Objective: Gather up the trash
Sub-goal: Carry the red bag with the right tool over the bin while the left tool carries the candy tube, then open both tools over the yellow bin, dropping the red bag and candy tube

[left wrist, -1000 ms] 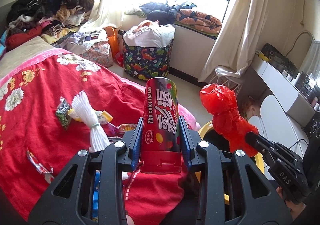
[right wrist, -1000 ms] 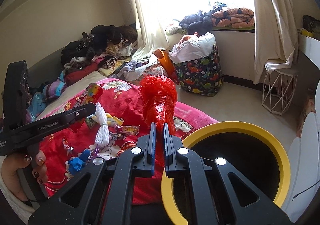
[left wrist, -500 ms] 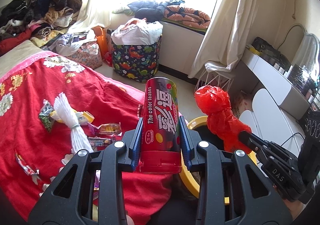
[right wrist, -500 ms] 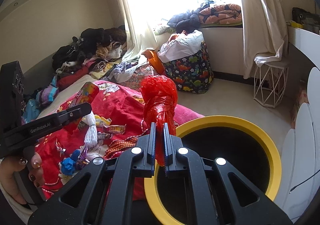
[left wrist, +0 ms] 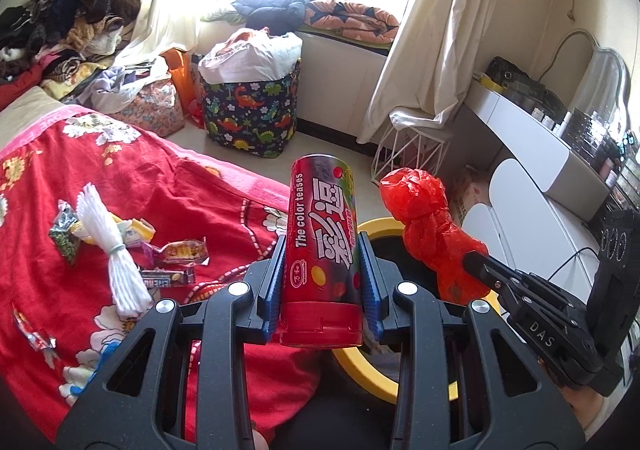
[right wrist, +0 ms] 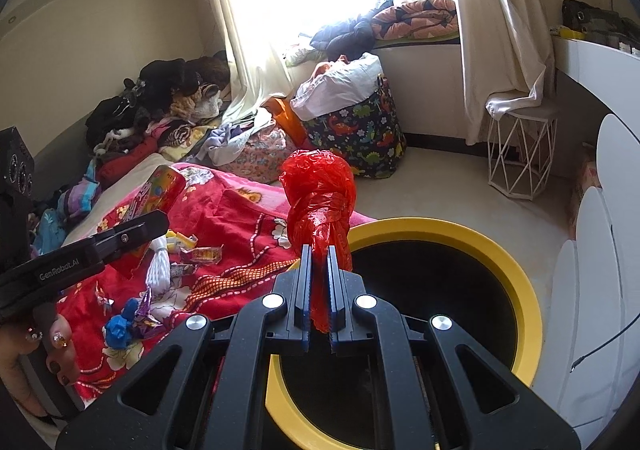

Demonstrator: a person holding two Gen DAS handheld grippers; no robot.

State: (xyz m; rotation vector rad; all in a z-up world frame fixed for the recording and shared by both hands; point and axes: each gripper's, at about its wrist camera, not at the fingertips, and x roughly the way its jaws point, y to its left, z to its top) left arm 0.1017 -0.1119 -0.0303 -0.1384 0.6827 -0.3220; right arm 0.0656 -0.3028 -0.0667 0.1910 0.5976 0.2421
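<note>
My left gripper [left wrist: 322,246] is shut on a red candy tube [left wrist: 322,250] marked "The color teases", held upright past the edge of the red bedspread [left wrist: 120,177]. My right gripper [right wrist: 319,258] is shut on a knotted red plastic bag [right wrist: 318,197], held over the near left rim of the yellow-rimmed black bin [right wrist: 516,274]. In the left wrist view the red bag [left wrist: 424,226] and the bin's rim [left wrist: 378,223] show just right of the tube. Loose wrappers [left wrist: 180,252] and a white string bundle [left wrist: 108,246] lie on the bedspread.
A dinosaur-print basket [left wrist: 250,117] full of white cloth stands on the floor by the window. A white wire stool [right wrist: 520,153] stands under the curtain. White furniture [left wrist: 532,153] lines the right. Clothes are piled [right wrist: 160,109] at the bed's far end. A hand [right wrist: 36,354] grips the left tool.
Both grippers have shifted right, away from the bed and toward the bin, each still holding its item. The bin now fills more of the right wrist view.
</note>
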